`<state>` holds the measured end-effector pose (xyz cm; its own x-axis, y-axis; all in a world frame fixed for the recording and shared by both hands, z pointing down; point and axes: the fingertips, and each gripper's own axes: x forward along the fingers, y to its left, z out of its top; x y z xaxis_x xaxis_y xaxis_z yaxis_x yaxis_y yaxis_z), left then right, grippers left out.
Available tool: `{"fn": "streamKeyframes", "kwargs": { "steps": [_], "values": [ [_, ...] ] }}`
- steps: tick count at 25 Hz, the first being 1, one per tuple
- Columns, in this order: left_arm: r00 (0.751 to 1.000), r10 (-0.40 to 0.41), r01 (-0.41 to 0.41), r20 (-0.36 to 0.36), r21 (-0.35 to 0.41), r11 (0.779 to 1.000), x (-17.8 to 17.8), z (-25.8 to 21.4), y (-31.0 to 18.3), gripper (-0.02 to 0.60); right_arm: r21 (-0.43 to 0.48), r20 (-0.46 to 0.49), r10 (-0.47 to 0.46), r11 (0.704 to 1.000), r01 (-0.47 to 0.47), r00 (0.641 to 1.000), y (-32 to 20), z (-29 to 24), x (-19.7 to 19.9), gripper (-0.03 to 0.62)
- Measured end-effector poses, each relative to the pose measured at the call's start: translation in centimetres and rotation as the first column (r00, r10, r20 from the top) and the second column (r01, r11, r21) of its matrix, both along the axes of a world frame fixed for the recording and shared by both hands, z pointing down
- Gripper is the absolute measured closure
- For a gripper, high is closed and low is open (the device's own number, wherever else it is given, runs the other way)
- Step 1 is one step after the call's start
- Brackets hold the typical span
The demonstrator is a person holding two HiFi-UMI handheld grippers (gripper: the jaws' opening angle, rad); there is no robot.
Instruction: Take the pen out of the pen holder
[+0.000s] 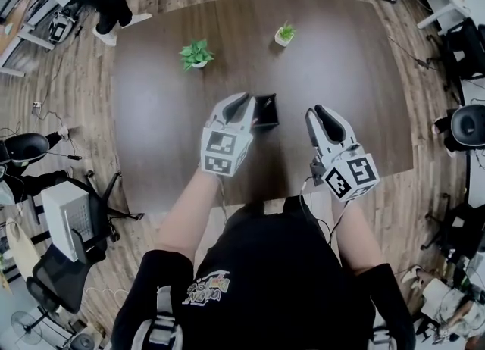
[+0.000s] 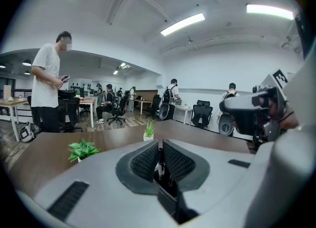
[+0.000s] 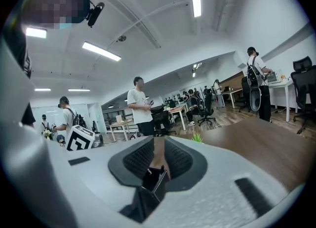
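Left gripper view, ribbed tool, slim pen

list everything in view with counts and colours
table: 1, dark brown, centre of the room
plants: 2, green in white pots, table's far side
holder: 1, black, mid-table, between the grippers
pen: 1, black with white band, upright over holder
chairs: several, black, around the table
bystander: 1 near, white shirt, standing beyond table; others farther off
left gripper: 1, grey, shut on pen
right gripper: 1, grey, jaws apart, gripping nothing, right of holder
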<state>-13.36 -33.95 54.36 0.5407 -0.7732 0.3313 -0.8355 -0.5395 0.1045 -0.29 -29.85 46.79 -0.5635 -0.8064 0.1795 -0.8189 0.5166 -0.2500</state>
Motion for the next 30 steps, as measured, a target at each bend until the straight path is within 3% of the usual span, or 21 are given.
{"fn": "streamKeyframes", "kwargs": {
  "steps": [2,19,30],
  "values": [
    [1.0,-0.004,0.004,-0.013,0.016,1.0,-0.1,-1.1,0.2,0.555,0.016,0.003,-0.003,1.0,0.003,1.0,0.2,-0.7,-0.1,0.586],
    [0.994,-0.026,0.044,-0.109,0.165,0.985,-2.9,-9.8,3.7,0.557,0.109,-0.035,-0.028,0.994,0.032,0.999,2.8,-4.3,-2.9,0.589],
    [0.991,-0.096,0.114,-0.092,0.227,0.967,-2.6,-13.7,9.4,0.557,0.196,-0.035,-0.099,0.975,0.104,0.994,7.1,-7.3,-1.9,0.589]
  ]
}}
